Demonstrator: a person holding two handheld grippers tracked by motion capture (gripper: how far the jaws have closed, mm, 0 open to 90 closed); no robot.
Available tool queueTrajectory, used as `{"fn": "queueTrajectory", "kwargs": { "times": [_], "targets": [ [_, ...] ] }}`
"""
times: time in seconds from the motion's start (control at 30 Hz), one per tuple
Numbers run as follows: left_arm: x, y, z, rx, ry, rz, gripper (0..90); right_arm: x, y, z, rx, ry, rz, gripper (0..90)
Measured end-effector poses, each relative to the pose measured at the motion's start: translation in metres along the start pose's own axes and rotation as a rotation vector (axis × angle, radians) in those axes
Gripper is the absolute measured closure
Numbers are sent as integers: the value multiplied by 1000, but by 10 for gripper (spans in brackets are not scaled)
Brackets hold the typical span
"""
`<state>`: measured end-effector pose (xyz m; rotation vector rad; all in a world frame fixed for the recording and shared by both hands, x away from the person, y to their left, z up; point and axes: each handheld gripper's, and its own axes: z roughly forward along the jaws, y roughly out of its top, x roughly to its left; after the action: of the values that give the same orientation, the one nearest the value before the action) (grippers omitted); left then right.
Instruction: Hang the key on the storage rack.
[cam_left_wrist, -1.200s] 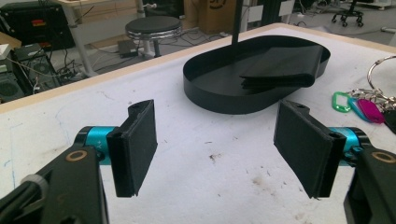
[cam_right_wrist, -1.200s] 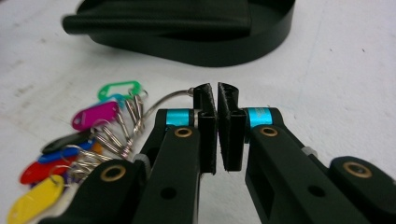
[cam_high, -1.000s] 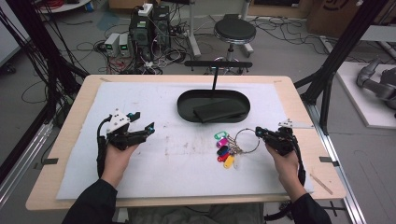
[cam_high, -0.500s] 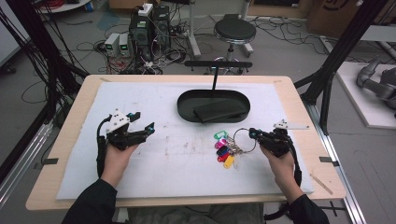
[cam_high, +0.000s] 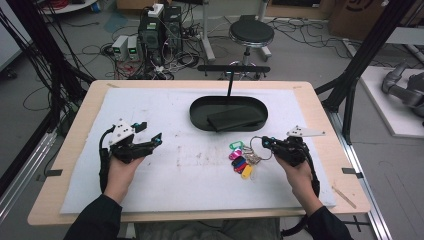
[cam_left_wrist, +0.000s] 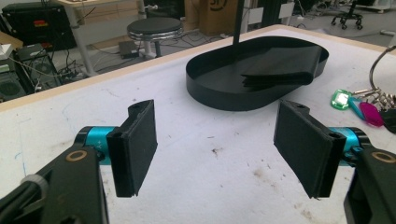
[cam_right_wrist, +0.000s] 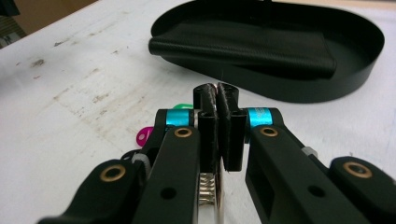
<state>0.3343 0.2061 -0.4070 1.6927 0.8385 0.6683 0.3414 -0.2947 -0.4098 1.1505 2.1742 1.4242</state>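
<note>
Black oval tray (cam_high: 197, 116) holding perhaps a wallet (cam_high: 235, 119).

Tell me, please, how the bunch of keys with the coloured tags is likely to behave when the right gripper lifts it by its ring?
The bunch of keys would probably dangle loosely, since its tags fan out separately from the metal ring. The right gripper is shut on that thin ring, so it may pivot or slip between the jaws. It looks light but likely to swing.
</note>
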Motion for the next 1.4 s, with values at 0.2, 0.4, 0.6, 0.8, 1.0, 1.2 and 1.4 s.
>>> {"fn": "queueTrajectory", "kwargs": {
  "times": [0.2,0.4,0.6,0.8,1.0,1.2,1.4],
  "targets": [
    [1,2,-8,-22,6,-9,300,3,16,-5,-19,29,-37,878],
    [-3,5,-16,-31,-4,9,300,4,32,-9,-27,76,-78,879],
    [-11,0,-23,-34,-24,14,300,2,47,-18,-52,110,-115,879],
    [-16,-4,-25,-39,-44,15,299,-4,61,-23,-73,125,-125,880],
    [-16,-8,-25,-40,-51,7,296,-8,78,-29,-99,123,-145,880],
    [-15,-8,-27,-51,-51,3,297,-12,95,-32,-117,128,-160,880],
    [-17,-8,-26,-51,-58,3,296,-17,114,-34,-146,130,-177,880]
  ]
}}
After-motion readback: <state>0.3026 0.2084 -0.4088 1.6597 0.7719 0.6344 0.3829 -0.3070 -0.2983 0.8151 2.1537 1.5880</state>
